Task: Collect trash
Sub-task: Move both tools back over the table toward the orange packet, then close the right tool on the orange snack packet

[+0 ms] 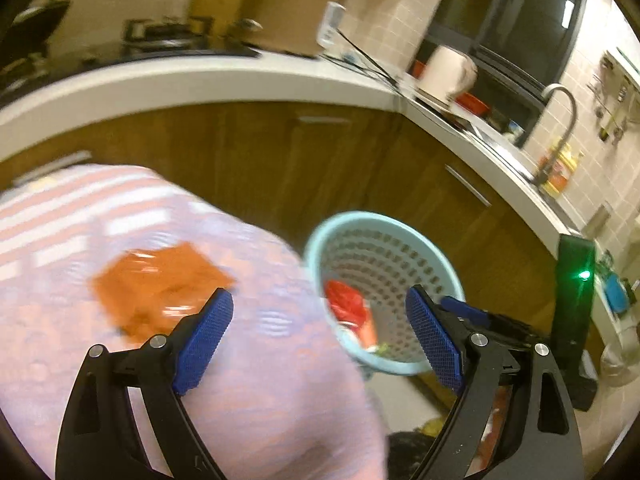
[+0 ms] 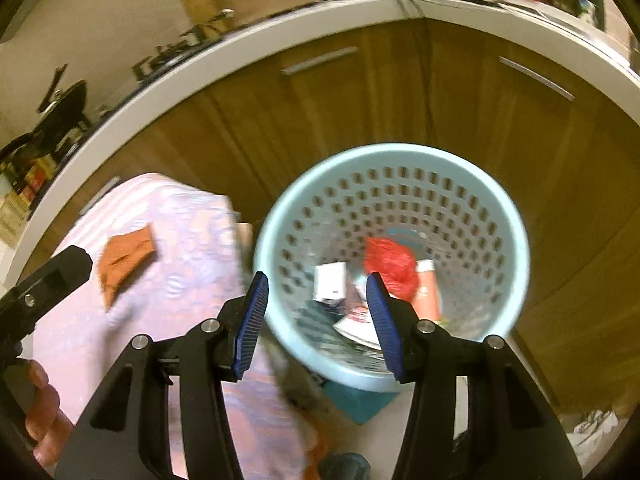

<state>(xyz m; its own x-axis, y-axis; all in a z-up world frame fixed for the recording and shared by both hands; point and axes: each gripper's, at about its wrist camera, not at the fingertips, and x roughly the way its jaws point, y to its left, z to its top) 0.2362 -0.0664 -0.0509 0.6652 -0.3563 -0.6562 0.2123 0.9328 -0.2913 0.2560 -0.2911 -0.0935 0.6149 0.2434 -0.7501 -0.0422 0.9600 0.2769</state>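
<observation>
An orange wrapper lies on a table with a pink patterned cloth; it also shows in the right wrist view. My left gripper is open and empty, just right of and above the wrapper. A light blue perforated basket stands beside the table, holding a red bag, white paper and other trash. It also shows in the left wrist view. My right gripper is open and empty above the basket's near rim. The left gripper's body shows at the left.
Wooden cabinets under a white counter stand behind the basket. The counter holds a large pot, a pale kettle and a sink faucet. Bags and clutter lie on the floor below the basket.
</observation>
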